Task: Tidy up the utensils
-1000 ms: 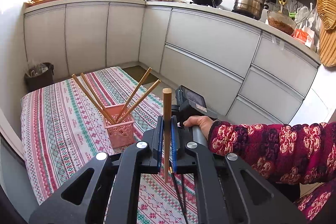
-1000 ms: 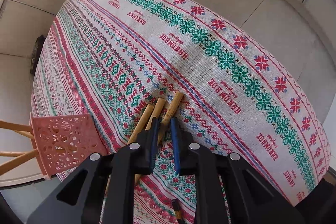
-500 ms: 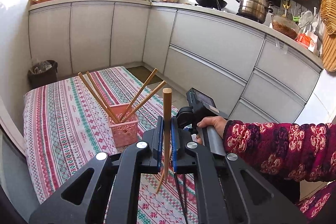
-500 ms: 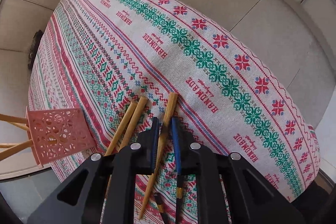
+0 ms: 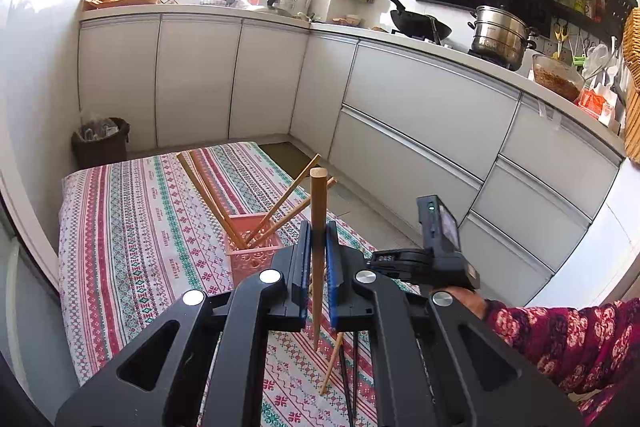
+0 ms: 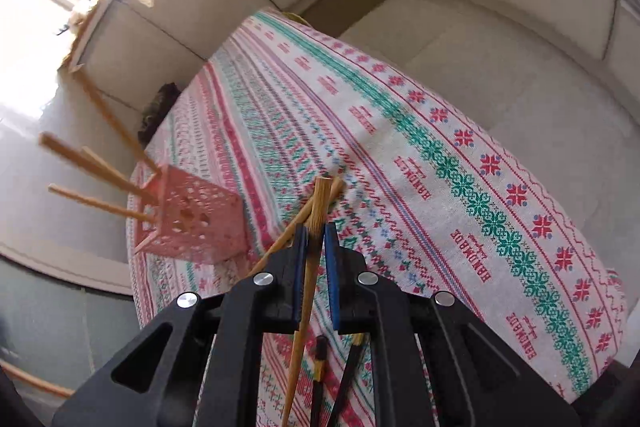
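The left tongs (image 5: 318,247) are clamping a wooden chopstick (image 5: 318,211) upright between their blue pads (image 5: 304,259), its blunt end rising above the fingertips and its thin end hanging down below them, over the striped cloth (image 5: 132,227) covering the table. Just beyond these tongs a pink basket (image 5: 250,255) is standing on the cloth, holding four chopsticks that are leaning out in a fan, two to the left (image 5: 204,187) and two to the right (image 5: 292,195).

The right tongs (image 6: 316,247) are gripping another chopstick (image 6: 310,267), which is running slightly tilted between the pads, with its square top poking past the fingertips and its tapered end reaching toward the bottom edge of the right wrist view. A further wooden stick (image 6: 288,231) is showing just left of it, crossing behind it near the top; whether it is lying on the cloth or being lifted is unclear. Two dark chopsticks (image 6: 320,367) are lying on the cloth below the right tongs; in the left wrist view they are showing beside a pale one (image 5: 332,363).

In that view a hand (image 5: 464,301) in a floral sleeve (image 5: 568,343) is holding the right device, to the right of the left tongs. A wok (image 5: 416,23) and a steel pot (image 5: 500,33) are sitting on the kitchen counter behind.
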